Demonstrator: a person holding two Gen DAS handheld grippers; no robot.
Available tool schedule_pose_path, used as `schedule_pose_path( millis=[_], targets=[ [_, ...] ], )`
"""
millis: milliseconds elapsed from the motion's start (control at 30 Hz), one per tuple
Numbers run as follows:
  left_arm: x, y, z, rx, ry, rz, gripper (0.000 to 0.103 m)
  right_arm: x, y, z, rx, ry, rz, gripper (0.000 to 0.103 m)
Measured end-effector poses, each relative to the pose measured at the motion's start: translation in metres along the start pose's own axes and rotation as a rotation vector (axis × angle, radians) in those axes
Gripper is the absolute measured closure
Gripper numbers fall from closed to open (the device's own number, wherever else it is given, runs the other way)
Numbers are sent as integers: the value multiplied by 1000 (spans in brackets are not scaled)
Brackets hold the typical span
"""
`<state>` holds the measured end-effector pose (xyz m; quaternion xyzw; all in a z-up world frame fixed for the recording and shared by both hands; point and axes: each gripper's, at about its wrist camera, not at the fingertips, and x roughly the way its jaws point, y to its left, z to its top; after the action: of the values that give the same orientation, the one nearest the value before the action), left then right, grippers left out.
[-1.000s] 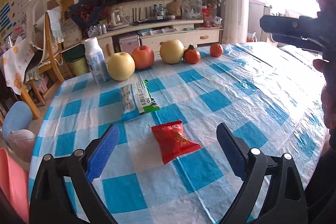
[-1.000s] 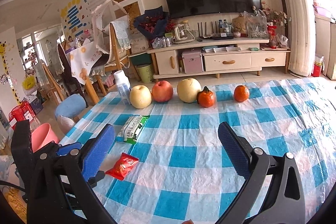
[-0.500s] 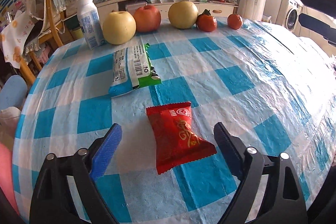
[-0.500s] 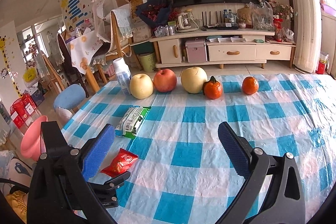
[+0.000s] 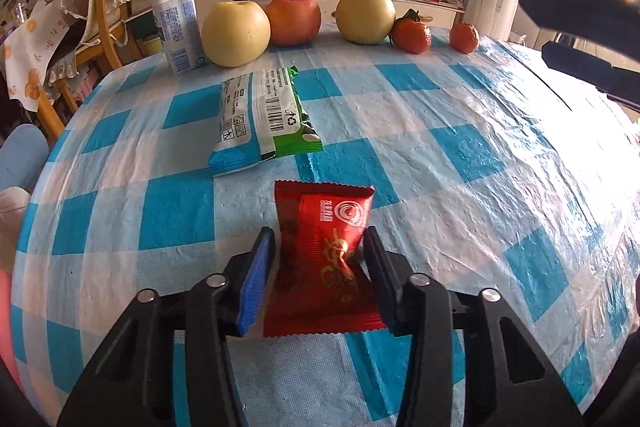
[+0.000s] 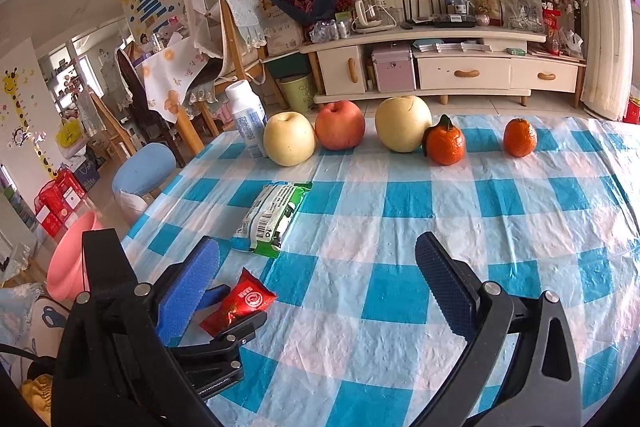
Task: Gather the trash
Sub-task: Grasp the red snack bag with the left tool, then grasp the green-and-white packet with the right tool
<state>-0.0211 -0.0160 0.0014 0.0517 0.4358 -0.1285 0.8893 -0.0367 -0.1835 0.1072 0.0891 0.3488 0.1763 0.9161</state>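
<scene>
A red snack packet (image 5: 325, 251) lies on the blue-and-white checked tablecloth (image 5: 460, 163). My left gripper (image 5: 318, 247) is down at the table with its jaws closed on the packet's two sides. The packet also shows in the right wrist view (image 6: 240, 301), pinched by the left gripper (image 6: 232, 307). A white-and-green wrapper (image 5: 264, 119) lies flat just beyond it, and also shows in the right wrist view (image 6: 274, 219). My right gripper (image 6: 320, 275) is open and empty, held above the table to the right.
At the far edge stand a white bottle (image 5: 178, 21), two yellow pears (image 5: 235, 33), a red apple (image 5: 294, 19) and two tangerines (image 5: 412, 35). A pink basin (image 6: 70, 263) and a blue stool (image 6: 144, 169) are off the table's left side.
My left gripper has dropped to the table and moved forward over the red packet, and its jaws have closed from wide open onto it. The right gripper has barely moved.
</scene>
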Motion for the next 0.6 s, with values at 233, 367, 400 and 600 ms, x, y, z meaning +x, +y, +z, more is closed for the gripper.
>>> schedule_pose_path(
  millis=[233, 367, 400, 600],
  targets=[
    [-7, 19, 1, -53, -22, -4, 69, 30, 0, -1, 18, 52, 24, 4],
    [-9, 38, 1, -127, -18, -22, 70, 51, 2, -2, 22, 82, 36, 4],
    [-10, 46, 1, -156, -21, -27, 70, 57, 2, -2, 22, 89, 39, 4],
    [-19, 72, 3, -218, -48, 16, 70, 83, 6, -3, 67, 122, 93, 7]
  ],
)
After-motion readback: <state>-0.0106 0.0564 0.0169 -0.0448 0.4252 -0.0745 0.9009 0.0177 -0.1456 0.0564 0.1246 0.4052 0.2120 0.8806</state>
